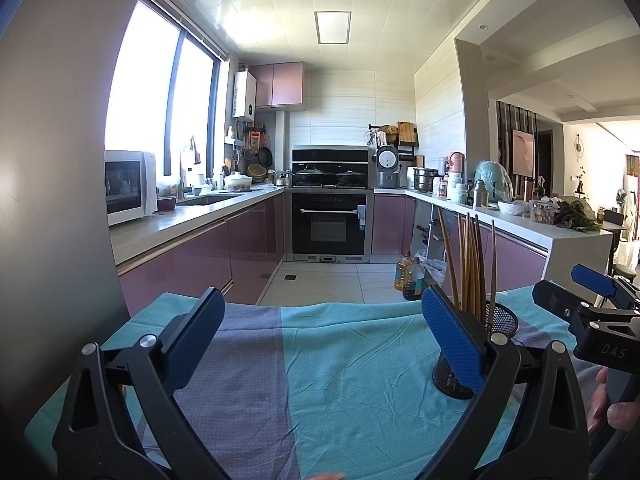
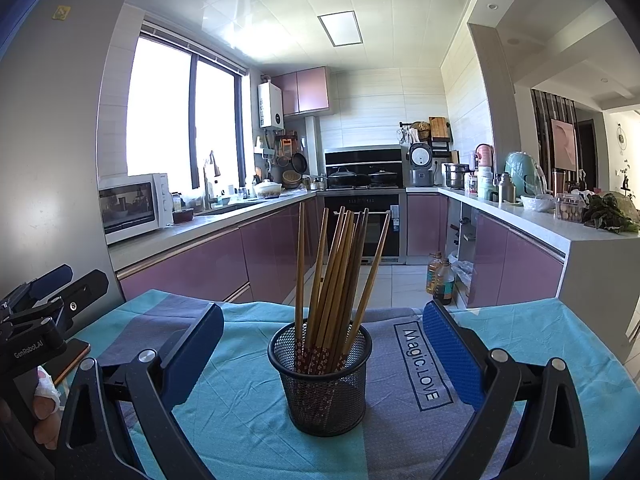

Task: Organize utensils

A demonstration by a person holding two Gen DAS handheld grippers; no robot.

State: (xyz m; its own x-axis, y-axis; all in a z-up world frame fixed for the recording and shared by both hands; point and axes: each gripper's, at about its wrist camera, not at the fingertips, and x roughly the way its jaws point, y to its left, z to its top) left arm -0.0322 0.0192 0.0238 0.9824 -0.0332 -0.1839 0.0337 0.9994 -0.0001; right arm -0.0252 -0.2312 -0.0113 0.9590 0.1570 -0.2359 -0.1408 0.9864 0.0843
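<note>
A black mesh holder (image 2: 320, 380) stands upright on the teal and grey cloth (image 2: 240, 400) and holds several brown chopsticks (image 2: 336, 264), red patterned ends down. My right gripper (image 2: 324, 344) is open and empty, its jaws on either side of the holder without touching it. In the left wrist view the holder (image 1: 500, 320) and chopsticks (image 1: 472, 264) sit behind the right finger. My left gripper (image 1: 320, 340) is open and empty over bare cloth (image 1: 340, 360), left of the holder.
The right gripper's body (image 1: 592, 312) shows at the left view's right edge; the left gripper's body (image 2: 36, 320) shows at the right view's left edge. Beyond the table's far edge are oil bottles (image 2: 440, 278) on the floor, purple cabinets (image 2: 192, 264) and an oven (image 1: 330, 224).
</note>
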